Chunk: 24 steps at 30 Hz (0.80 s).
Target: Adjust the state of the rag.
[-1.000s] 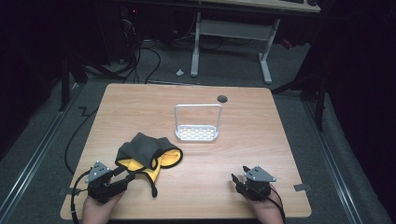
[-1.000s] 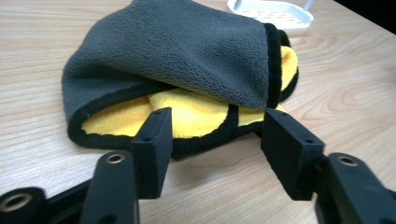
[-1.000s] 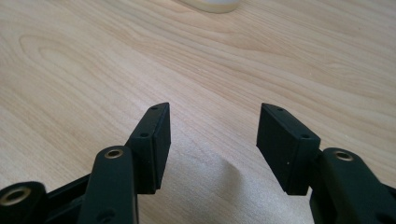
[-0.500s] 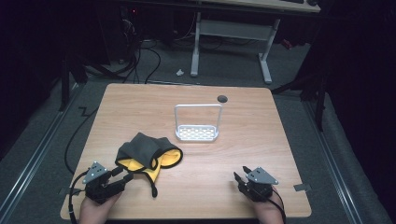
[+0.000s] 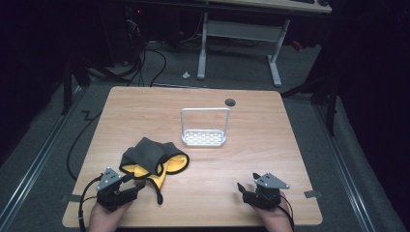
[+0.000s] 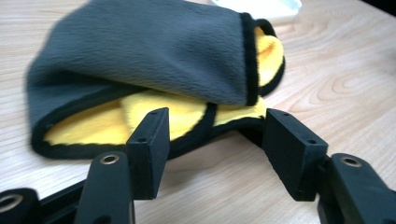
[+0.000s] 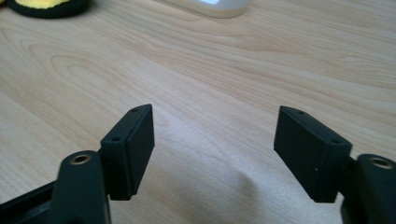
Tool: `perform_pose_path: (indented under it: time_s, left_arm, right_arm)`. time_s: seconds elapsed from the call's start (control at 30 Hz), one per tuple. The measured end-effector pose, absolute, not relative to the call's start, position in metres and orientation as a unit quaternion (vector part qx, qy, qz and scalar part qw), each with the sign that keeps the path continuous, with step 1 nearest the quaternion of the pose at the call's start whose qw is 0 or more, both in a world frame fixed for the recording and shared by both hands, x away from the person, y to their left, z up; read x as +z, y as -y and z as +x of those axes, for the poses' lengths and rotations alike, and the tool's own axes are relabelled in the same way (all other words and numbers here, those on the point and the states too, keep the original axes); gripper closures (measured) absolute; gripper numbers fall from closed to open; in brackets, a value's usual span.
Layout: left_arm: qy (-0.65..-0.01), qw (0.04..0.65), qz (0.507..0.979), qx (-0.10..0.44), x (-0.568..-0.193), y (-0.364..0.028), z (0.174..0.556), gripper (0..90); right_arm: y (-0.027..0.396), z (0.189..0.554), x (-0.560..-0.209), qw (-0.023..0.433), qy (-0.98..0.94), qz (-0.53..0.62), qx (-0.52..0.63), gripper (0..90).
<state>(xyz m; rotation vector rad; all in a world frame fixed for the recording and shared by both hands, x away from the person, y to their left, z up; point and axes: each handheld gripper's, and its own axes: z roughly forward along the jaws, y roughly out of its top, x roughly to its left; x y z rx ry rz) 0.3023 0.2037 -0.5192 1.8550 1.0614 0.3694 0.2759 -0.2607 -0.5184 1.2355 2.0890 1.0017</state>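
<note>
A grey cloth with a yellow lining and black hem (image 5: 151, 155) lies crumpled at the table's front left. My left gripper (image 5: 137, 184) rests on the table just before it and points at its near edge. In the left gripper view the cloth (image 6: 154, 60) lies right ahead. The left gripper (image 6: 217, 125) is open and has just been opening; the hem sits at its tips and the pads are off it. My right gripper (image 5: 243, 189) rests at the front right, pointing left. In its own view the right gripper (image 7: 212, 119) is open over bare wood, has just been opening, and has nothing between its pads.
A small white rack with a tall wire handle (image 5: 204, 138) stands in the middle of the wooden table (image 5: 270, 145). A dark round hole (image 5: 230, 102) sits near the far edge. Beyond the table are white desk legs and cables on the floor.
The left gripper has shifted slightly beside the cloth's near edge. The cloth, the rack and the right hand have kept their places.
</note>
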Motion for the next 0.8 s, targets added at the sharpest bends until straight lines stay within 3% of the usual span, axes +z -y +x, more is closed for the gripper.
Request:
perform_pose_path:
  time_s: [0.23,0.37,0.57,0.8]
  left_arm:
    - [-0.405,0.456,0.777,0.157,-0.516,-0.178,0.302,37.2]
    - [-0.395,0.44,0.789,0.164,-0.517,-0.164,0.303,34.0]
    - [-0.393,0.407,0.805,0.179,-0.522,-0.148,0.304,34.0]
    - [-0.406,0.381,0.813,0.169,-0.529,-0.143,0.309,43.9]
  right_arm:
    - [0.251,0.274,-0.518,0.255,-0.776,0.442,0.37,17.2]
    - [0.247,0.274,-0.516,0.25,-0.783,0.437,0.365,15.9]
    - [0.242,0.271,-0.515,0.248,-0.787,0.43,0.366,20.9]
    - [0.24,0.268,-0.514,0.249,-0.791,0.42,0.368,21.1]
